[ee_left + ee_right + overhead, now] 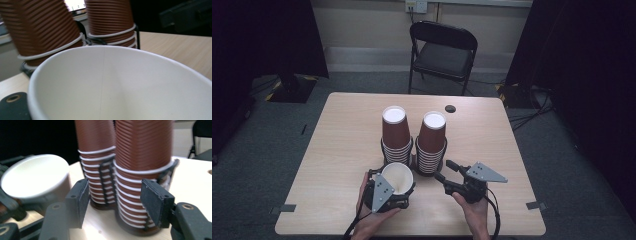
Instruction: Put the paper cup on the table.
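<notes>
Two tall stacks of upturned brown paper cups, the left stack (395, 132) (42, 30) (96, 157) and the right stack (432, 140) (110, 20) (143, 157), stand side by side in a black wire holder (413, 162) at mid-table. My left gripper (394, 195) is shut on a single paper cup (398, 177) (105, 85) (33, 175), white inside, mouth up and tilted, just in front of the left stack. My right gripper (443, 170) (116, 205) is open, its jaws level and aimed at the base of the right stack, with nothing between the pads.
The wooden table (342, 130) has a round dark cable hole (450, 108) behind the stacks and tape marks near its front corners (287, 208). A black folding chair (443, 50) stands beyond the far edge. Dark curtains hang at both sides.
</notes>
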`<state>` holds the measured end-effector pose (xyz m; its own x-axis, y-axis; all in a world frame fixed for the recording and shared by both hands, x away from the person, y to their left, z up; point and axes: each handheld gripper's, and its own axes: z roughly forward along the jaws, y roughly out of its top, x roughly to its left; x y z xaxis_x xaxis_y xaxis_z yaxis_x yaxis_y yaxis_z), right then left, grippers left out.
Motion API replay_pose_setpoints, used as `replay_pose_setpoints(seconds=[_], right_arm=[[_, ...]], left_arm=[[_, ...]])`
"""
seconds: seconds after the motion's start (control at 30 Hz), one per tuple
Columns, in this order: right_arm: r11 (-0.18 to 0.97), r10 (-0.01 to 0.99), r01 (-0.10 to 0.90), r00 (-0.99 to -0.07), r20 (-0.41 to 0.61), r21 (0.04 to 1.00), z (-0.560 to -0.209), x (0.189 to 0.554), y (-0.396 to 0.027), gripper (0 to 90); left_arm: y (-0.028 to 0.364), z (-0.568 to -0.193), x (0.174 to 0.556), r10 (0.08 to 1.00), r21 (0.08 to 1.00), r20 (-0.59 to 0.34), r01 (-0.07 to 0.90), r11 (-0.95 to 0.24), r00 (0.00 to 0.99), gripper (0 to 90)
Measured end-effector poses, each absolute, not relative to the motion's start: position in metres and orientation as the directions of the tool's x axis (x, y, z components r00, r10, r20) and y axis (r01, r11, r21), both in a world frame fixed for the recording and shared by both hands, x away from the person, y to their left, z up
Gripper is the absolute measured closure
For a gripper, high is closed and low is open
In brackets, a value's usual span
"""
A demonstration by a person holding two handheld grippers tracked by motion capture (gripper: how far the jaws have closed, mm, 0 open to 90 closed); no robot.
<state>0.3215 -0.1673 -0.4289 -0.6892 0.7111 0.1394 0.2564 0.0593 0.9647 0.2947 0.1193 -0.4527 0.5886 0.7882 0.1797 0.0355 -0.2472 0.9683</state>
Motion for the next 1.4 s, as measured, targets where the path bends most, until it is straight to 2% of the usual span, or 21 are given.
replay_pose_setpoints(seconds=[0.23, 0.5, 0.63, 1.13, 1.4], right_arm=[[0.06, 0.776, 0.227, -0.623, 0.098, 0.972, -0.442, 0.318, -0.18, 38.3], [0.021, 0.804, 0.218, -0.584, 0.113, 0.976, -0.457, 0.314, -0.198, 23.4], [0.021, 0.809, 0.227, -0.576, 0.117, 0.974, -0.466, 0.313, -0.206, 19.3], [0.028, 0.853, 0.233, -0.512, 0.098, 0.972, -0.484, 0.307, -0.223, 18.9], [0.025, 0.854, 0.21, -0.513, 0.088, 0.977, -0.491, 0.307, -0.223, 16.7]], left_arm=[[0.14, -0.452, 0.301, 0.816, 0.979, 0.117, 0.07, -0.189, 0.566, 8.2], [0.173, -0.445, 0.314, 0.871, 0.989, 0.068, 0.085, -0.125, 0.487, 8.3], [0.184, -0.445, 0.322, 0.882, 0.991, 0.037, 0.099, -0.095, 0.469, 8.4], [0.214, -0.436, 0.353, 0.917, 0.991, -0.001, 0.125, -0.053, 0.399, 8.0], [0.223, -0.436, 0.377, 0.924, 0.989, -0.017, 0.145, -0.041, 0.381, 7.9]])
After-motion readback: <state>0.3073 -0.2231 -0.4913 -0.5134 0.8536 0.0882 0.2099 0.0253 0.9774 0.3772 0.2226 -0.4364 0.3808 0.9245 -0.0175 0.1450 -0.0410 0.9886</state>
